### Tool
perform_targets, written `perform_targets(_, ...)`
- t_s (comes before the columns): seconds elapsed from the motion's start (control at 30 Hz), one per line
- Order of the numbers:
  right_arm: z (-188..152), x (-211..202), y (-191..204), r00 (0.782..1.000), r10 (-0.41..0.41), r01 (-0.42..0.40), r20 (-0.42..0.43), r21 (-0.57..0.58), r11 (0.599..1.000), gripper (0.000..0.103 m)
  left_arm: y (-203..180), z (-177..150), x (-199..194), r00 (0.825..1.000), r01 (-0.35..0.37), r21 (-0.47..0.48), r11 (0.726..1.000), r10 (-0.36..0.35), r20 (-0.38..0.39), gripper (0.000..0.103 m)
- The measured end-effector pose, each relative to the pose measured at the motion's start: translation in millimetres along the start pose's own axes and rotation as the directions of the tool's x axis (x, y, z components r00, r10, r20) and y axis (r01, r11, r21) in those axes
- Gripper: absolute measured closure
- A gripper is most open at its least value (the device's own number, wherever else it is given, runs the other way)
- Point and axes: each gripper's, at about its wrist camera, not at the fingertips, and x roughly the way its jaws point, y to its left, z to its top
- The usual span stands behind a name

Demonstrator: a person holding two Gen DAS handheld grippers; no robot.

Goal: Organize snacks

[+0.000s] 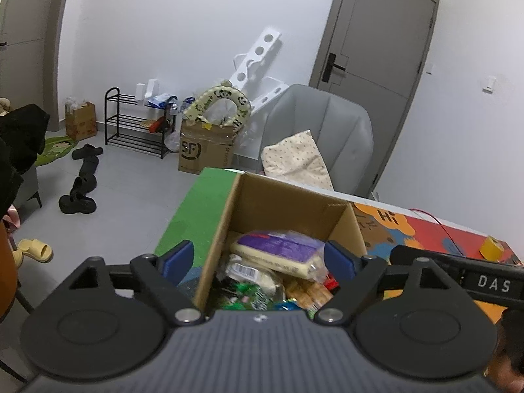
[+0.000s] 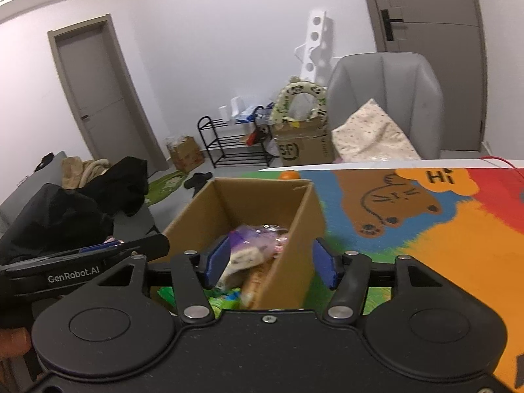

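An open cardboard box (image 1: 288, 206) stands on the colourful play mat (image 2: 425, 229) and holds several snack packets. A purple-and-cream packet (image 1: 281, 252) lies on top, over green and orange wrappers. My left gripper (image 1: 258, 258) hovers open above the box's near end. Its left blue pad is outside the left wall and its right pad is by the right wall. My right gripper (image 2: 271, 262) is open too, with the box's right wall (image 2: 294, 239) between its fingers and nothing gripped. The purple packet (image 2: 252, 245) shows inside the box there as well. Each view shows the other gripper's body at its edge.
A yellow tape roll (image 1: 491, 245) and a red cable (image 1: 439, 222) lie at the mat's far right. An orange ball (image 2: 290, 175) sits behind the box. Beyond the table are a grey chair (image 1: 321, 131) with a cushion, an SF carton (image 1: 203, 150), a shoe rack (image 1: 137, 121) and shoes.
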Motion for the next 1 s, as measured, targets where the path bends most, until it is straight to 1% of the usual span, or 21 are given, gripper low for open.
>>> perform_targets(0.07,-3,-7,-4,1.000,-0.013,0.013,0.005,0.002,1.000,0.034,-4,-2,-1,1.000,0.005,0.006,1.000,-0.005,-0.003,0.016)
perform_targets(0.13,-5,-12,-10,1.000,-0.027,0.027,0.011,0.015,1.000,0.031,-8,-3,-2,1.000,0.012,0.012,1.000,-0.012,-0.003,0.014)
perform_targets(0.2,-8,-19,-19,0.999,-0.039,0.038,0.014,0.037,0.999,0.030,-11,-6,-3,1.000,0.020,0.016,1.000,-0.019,-0.005,0.011)
perform_targets(0.3,-14,-30,-30,0.998,-0.061,0.059,0.016,0.065,0.996,0.026,-18,-8,-4,0.999,0.034,0.033,0.999,-0.033,-0.020,0.011)
perform_targets(0.37,-18,-38,-36,0.997,-0.077,0.075,0.021,0.080,0.994,0.019,-25,-11,-5,0.999,0.038,0.050,0.998,-0.036,-0.029,0.010)
perform_targets(0.4,-20,-42,-39,0.996,-0.085,0.083,0.022,0.087,0.993,0.017,-28,-13,-6,0.999,0.040,0.057,0.998,-0.039,-0.032,0.010)
perform_targets(0.47,-22,-49,-44,0.994,-0.105,0.102,0.026,0.099,0.990,0.011,-33,-15,-8,0.998,0.053,0.068,0.996,-0.050,-0.038,0.008)
perform_targets(0.63,-26,-68,-57,0.986,-0.155,0.148,0.052,0.118,0.982,0.000,-49,-18,-16,0.996,0.085,0.103,0.991,-0.081,-0.046,0.007)
perform_targets(0.8,-29,-78,-65,0.976,-0.208,0.200,0.057,0.126,0.972,0.000,-62,-18,-25,0.994,0.106,0.127,0.986,-0.101,-0.049,0.006)
perform_targets(0.93,-31,-87,-68,0.964,-0.258,0.248,0.064,0.131,0.960,0.000,-68,-17,-32,0.993,0.115,0.146,0.982,-0.110,-0.042,0.006)
perform_targets(1.0,-32,-91,-69,0.957,-0.283,0.273,0.066,0.129,0.953,0.000,-71,-16,-37,0.993,0.120,0.156,0.980,-0.115,-0.038,0.003)
